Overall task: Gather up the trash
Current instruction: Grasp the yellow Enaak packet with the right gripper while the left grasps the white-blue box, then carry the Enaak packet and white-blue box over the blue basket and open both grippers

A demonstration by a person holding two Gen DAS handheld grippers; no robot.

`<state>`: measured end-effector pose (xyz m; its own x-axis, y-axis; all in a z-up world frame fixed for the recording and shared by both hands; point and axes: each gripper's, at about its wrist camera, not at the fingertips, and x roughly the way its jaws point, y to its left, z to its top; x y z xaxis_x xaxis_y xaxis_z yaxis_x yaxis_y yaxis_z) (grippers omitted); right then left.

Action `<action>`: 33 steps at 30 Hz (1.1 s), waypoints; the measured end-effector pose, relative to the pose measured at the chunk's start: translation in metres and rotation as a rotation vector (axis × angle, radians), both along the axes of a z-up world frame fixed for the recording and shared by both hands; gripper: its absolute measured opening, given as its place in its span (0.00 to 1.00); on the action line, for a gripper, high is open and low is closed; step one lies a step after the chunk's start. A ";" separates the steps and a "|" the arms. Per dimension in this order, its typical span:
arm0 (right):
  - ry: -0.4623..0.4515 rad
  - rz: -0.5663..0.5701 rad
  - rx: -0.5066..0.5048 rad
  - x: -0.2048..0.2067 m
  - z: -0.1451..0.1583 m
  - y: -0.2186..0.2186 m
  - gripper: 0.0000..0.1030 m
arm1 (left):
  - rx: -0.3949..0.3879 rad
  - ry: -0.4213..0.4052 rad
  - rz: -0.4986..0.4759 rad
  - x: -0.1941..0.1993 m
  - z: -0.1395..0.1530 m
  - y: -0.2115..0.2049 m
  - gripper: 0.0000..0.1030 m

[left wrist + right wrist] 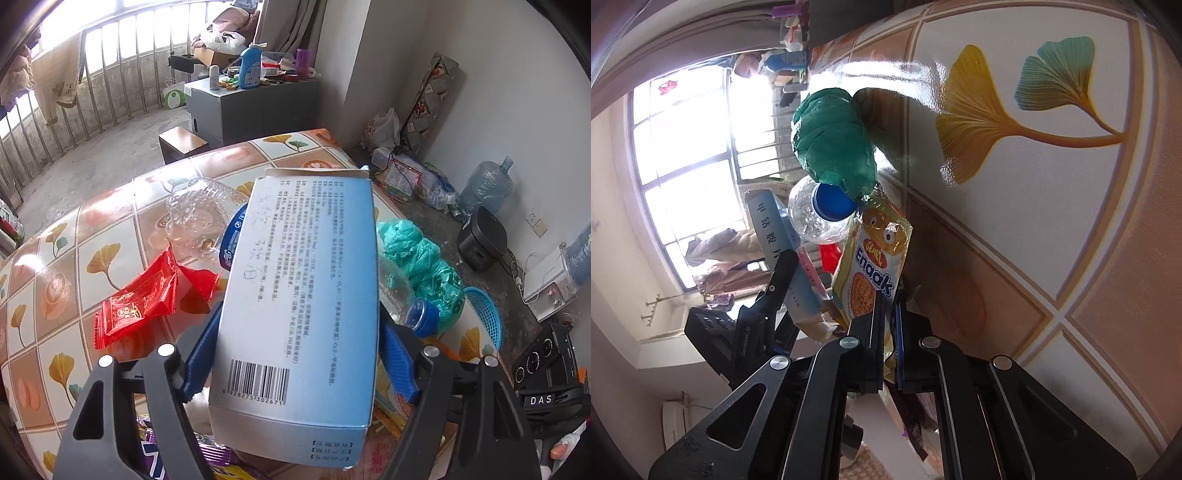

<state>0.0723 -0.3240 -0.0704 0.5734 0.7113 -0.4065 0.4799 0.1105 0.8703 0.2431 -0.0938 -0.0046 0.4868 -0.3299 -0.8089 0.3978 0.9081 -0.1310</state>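
Note:
My left gripper (299, 325) is shut on a blue-and-white medicine box (295, 280), its blue fingers (205, 343) pressing both long sides just above the table (74, 229). Around the box lie a red wrapper (140, 302), a clear plastic bottle (199, 218) with a blue cap (424, 317) and a crumpled green bag (421, 266). My right gripper (891, 299) is shut on a yellow Enaak snack wrapper (875, 258) beside the table top (1034, 192). Beyond it in the right wrist view are the bottle cap (833, 201), the green bag (834, 140) and the box (772, 229).
Purple wrappers (155, 454) lie under my left gripper. A blue basket (484, 314) sits by the table's right edge. On the floor stand a wooden stool (181, 142), a grey cabinet (251, 107), a water jug (487, 184) and a black cooker (480, 236).

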 end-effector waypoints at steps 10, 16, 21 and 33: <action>-0.068 0.001 0.020 -0.020 0.006 -0.001 0.00 | -0.081 -0.045 0.012 -0.016 0.032 0.017 0.70; -0.133 0.019 0.007 -0.021 0.016 0.002 0.00 | -0.142 -0.057 0.026 -0.027 0.051 0.028 0.69; -0.213 0.037 0.003 -0.020 0.029 0.003 0.00 | -0.188 -0.082 0.027 -0.041 0.074 0.035 0.69; -0.342 -0.117 -0.082 -0.051 0.054 -0.042 0.00 | -0.261 -0.113 -0.177 -0.079 0.110 -0.041 0.69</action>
